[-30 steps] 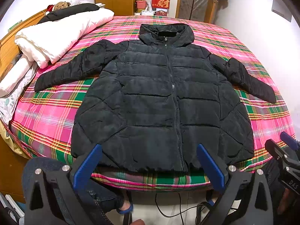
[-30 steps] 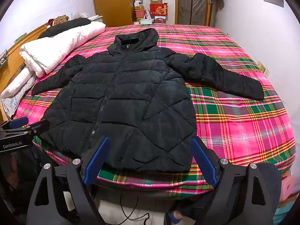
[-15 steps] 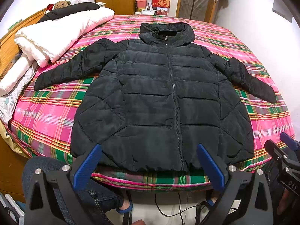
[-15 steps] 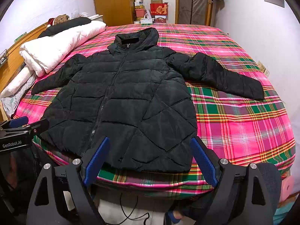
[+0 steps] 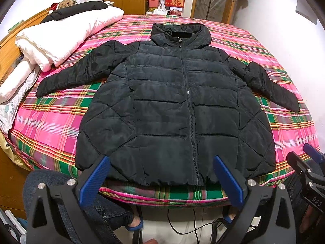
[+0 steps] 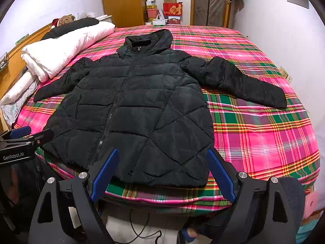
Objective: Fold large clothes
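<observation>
Jacket (image 5: 172,105) flat on plaid bed (image 5: 52,122); white duvet (image 5: 59,38) beside.

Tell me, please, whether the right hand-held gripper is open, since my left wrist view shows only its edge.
Observer: Yes, the right hand-held gripper is open, and nothing sits between its fingers.
Operator: Thank you. Where does it point on the jacket?
Observer: Its fingers frame the hem of the black jacket on the right-hand side, at the near edge of the bed. I cannot tell whether they touch the fabric.
Operator: Is there anything on the wall past that side?
Observer: A wall socket sits low on the wall, just beyond the jacket's spread sleeve.
</observation>
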{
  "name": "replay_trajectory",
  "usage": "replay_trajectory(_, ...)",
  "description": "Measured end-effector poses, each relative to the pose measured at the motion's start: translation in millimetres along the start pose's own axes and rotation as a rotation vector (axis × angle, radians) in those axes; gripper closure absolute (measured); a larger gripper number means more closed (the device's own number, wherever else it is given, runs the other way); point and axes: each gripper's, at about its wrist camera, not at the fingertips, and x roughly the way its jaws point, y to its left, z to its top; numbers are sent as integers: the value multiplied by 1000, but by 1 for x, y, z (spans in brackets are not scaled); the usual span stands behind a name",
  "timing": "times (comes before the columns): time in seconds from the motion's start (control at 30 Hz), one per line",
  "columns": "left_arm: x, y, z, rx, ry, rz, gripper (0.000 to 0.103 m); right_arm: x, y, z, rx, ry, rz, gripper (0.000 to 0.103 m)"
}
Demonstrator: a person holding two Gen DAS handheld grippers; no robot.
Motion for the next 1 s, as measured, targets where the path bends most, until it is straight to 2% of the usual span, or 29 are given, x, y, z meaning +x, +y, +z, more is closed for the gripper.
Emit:
replay_trajectory(0.3, 5, 1, 0, 3, 2, 0, 1, 6, -1, -1, 5, 10, -5, 16)
replay_trajectory(0.57, 21, 7, 14, 24, 8, 13, 1, 19, 0, 9, -2, 15, 16, 15)
replay_trajectory(0.77, 36, 20, 38, 21, -3, 18, 1, 37, 12, 31, -53, 1, 28, 15)
replay_trajectory(1.0, 60, 48, 81, 3, -26, 53, 1, 72, 31, 67, -100, 20, 68, 15)
